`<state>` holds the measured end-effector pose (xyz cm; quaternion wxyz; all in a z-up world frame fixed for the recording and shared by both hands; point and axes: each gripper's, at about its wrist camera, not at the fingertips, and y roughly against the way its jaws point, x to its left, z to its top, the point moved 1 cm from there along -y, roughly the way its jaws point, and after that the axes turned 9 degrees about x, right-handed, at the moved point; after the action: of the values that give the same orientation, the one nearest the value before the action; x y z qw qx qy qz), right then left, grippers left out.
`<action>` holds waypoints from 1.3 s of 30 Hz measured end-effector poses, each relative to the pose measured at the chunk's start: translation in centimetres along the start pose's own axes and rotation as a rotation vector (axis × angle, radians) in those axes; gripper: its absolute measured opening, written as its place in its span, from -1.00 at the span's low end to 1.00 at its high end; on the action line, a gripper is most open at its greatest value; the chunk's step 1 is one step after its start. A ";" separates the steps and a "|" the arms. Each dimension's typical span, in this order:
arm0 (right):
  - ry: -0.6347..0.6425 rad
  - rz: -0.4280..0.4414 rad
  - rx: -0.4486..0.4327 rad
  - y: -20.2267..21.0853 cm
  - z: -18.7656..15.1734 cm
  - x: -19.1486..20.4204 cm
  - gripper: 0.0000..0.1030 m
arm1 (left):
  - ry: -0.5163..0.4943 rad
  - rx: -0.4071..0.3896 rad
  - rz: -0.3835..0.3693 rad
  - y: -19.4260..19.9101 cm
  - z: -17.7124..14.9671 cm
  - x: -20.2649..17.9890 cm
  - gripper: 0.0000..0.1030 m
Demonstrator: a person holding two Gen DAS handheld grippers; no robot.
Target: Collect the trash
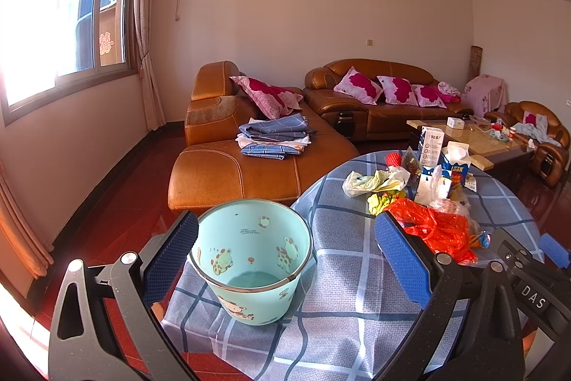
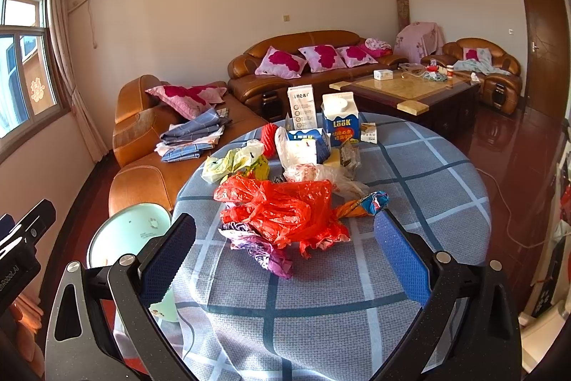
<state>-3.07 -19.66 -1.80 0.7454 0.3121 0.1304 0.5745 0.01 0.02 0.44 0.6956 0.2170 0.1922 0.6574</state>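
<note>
Harsh window (image 1: 53, 24) glare, perhaps sunlight; bowed fisheye edges.

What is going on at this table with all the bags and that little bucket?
A person is clearing trash with two hand-held grippers. The left gripper is open around an empty green bucket at the table's edge. The right gripper is open too, pointed at a red plastic bag in a pile with cartons. Nothing is picked up yet.
</note>
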 end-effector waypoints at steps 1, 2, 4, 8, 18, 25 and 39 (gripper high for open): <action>-0.001 0.000 -0.001 0.0 0.0 0.0 0.91 | 0.000 0.001 0.000 0.0 0.0 0.0 0.88; -0.001 -0.001 -0.001 0.0 0.0 0.0 0.91 | 0.001 0.000 -0.001 0.0 0.0 0.0 0.88; 0.000 -0.002 -0.003 0.1 0.1 0.0 0.91 | 0.000 0.000 0.000 0.0 0.0 0.0 0.89; 0.007 -0.006 -0.016 0.3 0.2 0.1 0.91 | 0.001 0.001 0.002 0.0 0.0 0.0 0.88; 0.008 -0.007 -0.028 0.4 0.3 0.1 0.91 | 0.001 0.007 0.004 -0.3 -0.3 0.1 0.88; -0.029 -0.005 0.010 -0.8 0.3 -1.1 0.91 | -0.002 0.044 -0.004 -1.6 -0.7 -0.2 0.88; -0.046 0.058 0.134 -8.1 0.6 -6.1 0.62 | -0.042 0.207 -0.038 -9.1 -4.3 -1.5 0.87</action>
<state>1.70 -26.71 -7.33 0.7087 0.3782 0.1423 0.5784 5.10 -1.69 -8.25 0.6858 0.2979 0.2487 0.6158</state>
